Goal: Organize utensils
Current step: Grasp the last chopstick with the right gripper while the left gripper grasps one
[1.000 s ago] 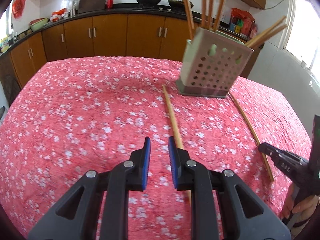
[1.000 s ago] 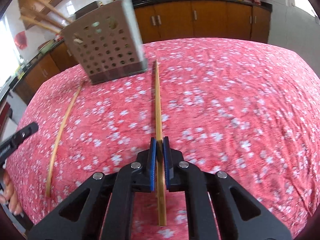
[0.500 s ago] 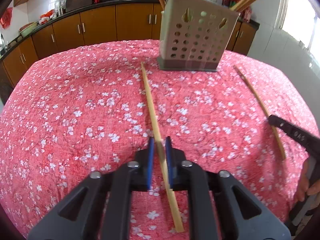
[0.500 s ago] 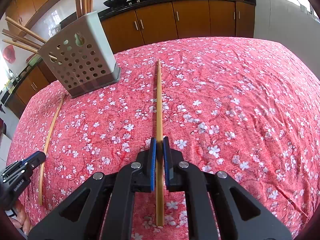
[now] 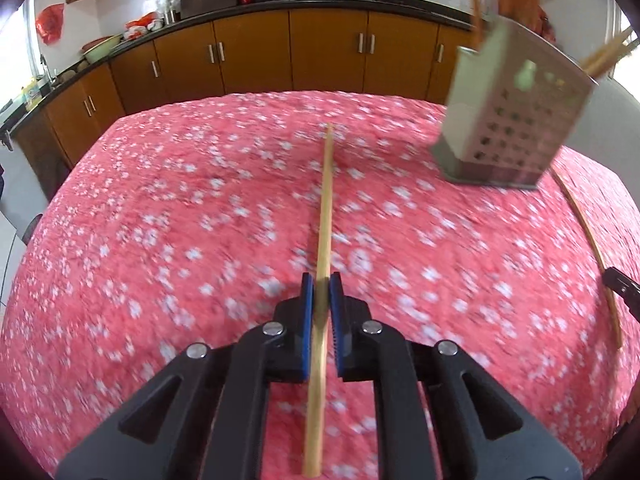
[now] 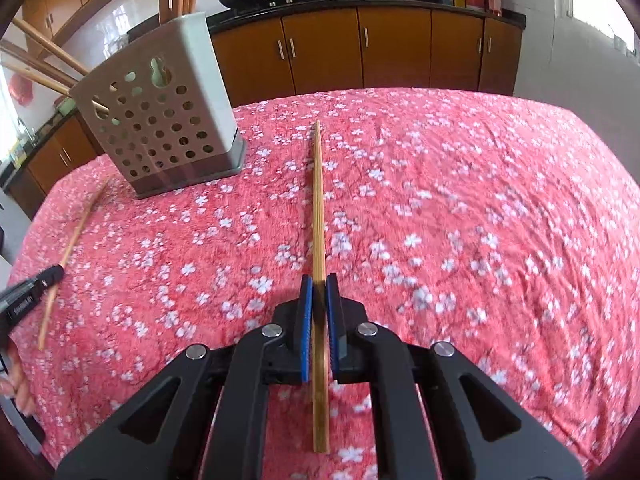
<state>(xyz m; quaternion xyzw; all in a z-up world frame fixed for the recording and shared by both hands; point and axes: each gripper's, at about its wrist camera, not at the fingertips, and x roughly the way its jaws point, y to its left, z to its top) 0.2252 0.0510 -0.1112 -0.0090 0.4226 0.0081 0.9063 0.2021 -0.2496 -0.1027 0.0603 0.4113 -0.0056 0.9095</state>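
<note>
Right wrist view, left hand-held gripper point(image 6: 56, 271), lettering unreadable

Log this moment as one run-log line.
left tongs: shut on chopstick | right tongs: shut on second chopstick | holder: upright on tablecloth, chopsticks inside

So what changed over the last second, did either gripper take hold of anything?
The left gripper, open beside a chopstick a second ago, closed on that chopstick and swung left, the holder sliding to the view's right. The right gripper kept its own chopstick clamped. The holder stayed on the red cloth.
</note>
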